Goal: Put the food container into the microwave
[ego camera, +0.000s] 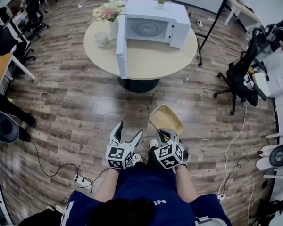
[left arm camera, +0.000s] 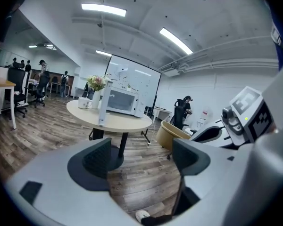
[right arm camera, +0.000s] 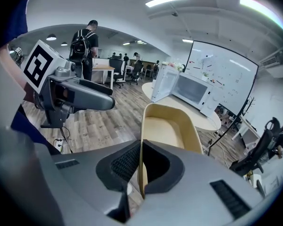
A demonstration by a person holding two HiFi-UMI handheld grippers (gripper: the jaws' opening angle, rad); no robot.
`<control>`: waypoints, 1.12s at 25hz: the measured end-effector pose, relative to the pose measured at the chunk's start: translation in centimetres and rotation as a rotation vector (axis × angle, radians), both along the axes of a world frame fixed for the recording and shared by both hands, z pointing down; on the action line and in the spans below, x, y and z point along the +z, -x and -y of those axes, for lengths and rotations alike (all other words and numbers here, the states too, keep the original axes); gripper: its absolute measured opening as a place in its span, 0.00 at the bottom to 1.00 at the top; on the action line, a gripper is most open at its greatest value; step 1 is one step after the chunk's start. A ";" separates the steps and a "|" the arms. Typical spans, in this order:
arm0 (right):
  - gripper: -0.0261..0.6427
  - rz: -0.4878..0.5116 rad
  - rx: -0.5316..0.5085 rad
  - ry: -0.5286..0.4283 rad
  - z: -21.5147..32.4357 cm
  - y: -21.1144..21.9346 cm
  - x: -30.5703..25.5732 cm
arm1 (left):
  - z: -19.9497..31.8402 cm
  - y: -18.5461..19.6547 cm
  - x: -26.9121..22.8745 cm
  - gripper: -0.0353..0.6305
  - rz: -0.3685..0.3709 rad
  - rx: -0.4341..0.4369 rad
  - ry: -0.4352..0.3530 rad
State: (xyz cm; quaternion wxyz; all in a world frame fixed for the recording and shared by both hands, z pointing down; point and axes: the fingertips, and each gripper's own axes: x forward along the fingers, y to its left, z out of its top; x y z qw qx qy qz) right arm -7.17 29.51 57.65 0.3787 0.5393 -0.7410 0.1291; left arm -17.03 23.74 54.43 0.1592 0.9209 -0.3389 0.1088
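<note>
A tan, empty food container [ego camera: 166, 118] hangs above the wooden floor, held by its near rim in my right gripper [ego camera: 166, 134]. In the right gripper view the container [right arm camera: 167, 128] reaches forward from the shut jaws of my right gripper [right arm camera: 140, 169]. The white microwave [ego camera: 153, 25] stands on the round table [ego camera: 151, 58] ahead, its door [ego camera: 121, 46] swung wide open toward me. My left gripper [ego camera: 128, 135] is held beside the right one, open and empty. The left gripper view shows the microwave [left arm camera: 121, 102] and the container [left arm camera: 172, 134] off to the right.
A vase of flowers [ego camera: 110, 12] and a white mug [ego camera: 102, 39] share the table left of the microwave. A black office chair [ego camera: 240, 74] stands at right. A power strip [ego camera: 80, 181] and cables lie on the floor by my feet. Desks and people fill the far left.
</note>
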 end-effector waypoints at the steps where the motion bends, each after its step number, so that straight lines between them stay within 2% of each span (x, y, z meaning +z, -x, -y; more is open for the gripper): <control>1: 0.07 -0.005 -0.008 0.008 0.2 -0.1 0.2 | 0.2 -0.2 0.3 0.64 0.008 0.002 0.006; 7: 0.07 0.006 -0.049 0.026 2.6 -1.1 1.6 | 1.8 -1.9 1.6 0.64 0.042 0.016 0.023; 12: 0.07 0.012 -0.098 0.029 6.7 -3.3 1.8 | 5.5 -3.9 1.9 0.64 0.053 -0.021 0.032; 22: 0.07 0.024 -0.228 0.009 17.6 -9.7 0.8 | 14.8 -10.3 1.0 0.64 0.059 -0.114 0.023; 28: 0.07 0.010 -0.306 0.009 21.5 -13.1 0.8 | 18.2 -14.3 1.3 0.64 0.055 -0.158 0.028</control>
